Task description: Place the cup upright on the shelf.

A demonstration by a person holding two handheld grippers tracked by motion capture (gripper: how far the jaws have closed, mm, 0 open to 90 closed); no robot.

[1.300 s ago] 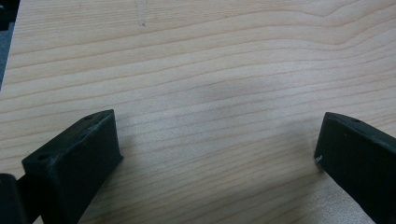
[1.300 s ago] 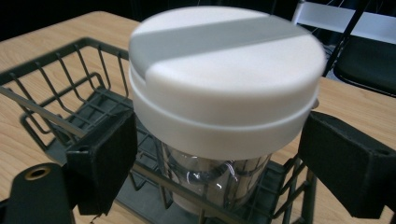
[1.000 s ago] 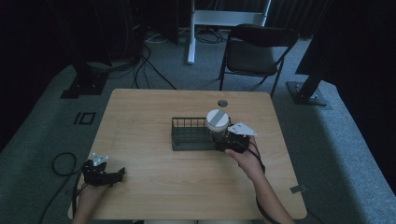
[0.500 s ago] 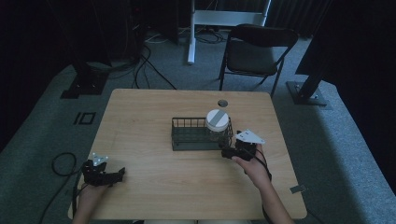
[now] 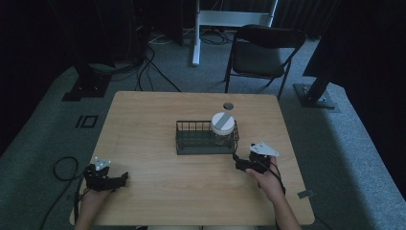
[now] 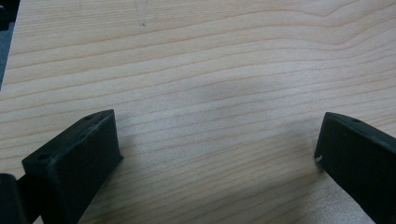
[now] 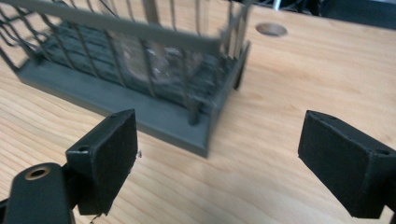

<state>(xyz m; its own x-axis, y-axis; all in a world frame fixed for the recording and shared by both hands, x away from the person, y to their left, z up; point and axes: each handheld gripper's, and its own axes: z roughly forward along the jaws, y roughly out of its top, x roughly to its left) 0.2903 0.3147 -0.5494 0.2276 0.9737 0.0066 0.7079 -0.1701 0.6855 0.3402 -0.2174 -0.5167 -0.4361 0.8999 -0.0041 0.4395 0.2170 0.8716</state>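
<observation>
A clear jar (image 5: pixel 222 129) with a white and grey lid stands upright in the right end of a dark wire basket (image 5: pixel 194 143), pressed into the corner nearest the table's far right. In the right gripper view the jar (image 7: pixel 154 58) shows blurred through the bars, its base on the slatted floor of the basket (image 7: pixel 116 100). The basket sits a little right of the middle of the wooden table (image 5: pixel 143 120), its long side running parallel to the near edge.

Just beside the basket's near right corner, toward the table's right edge, hovers the right gripper (image 5: pixel 239 162), held in the person's right hand (image 5: pixel 268 179). Its jaws are spread wide with nothing between them but bare wood, and they do not touch the basket; in its own view the right gripper (image 7: pixel 217 149) looks straight at that near corner of the basket.

Well apart, at the near left corner of the table, the left gripper (image 5: pixel 122 179) rests low over the wood in the person's left hand (image 5: pixel 91 199). Its jaws too stand wide apart, and in its own view the left gripper (image 6: pixel 217 140) frames plain wood grain.

A small round hole (image 5: pixel 228 105) sits in the tabletop near the far edge, behind the basket. Beyond the table a folding chair (image 5: pixel 263 52) stands on the grey carpet.
</observation>
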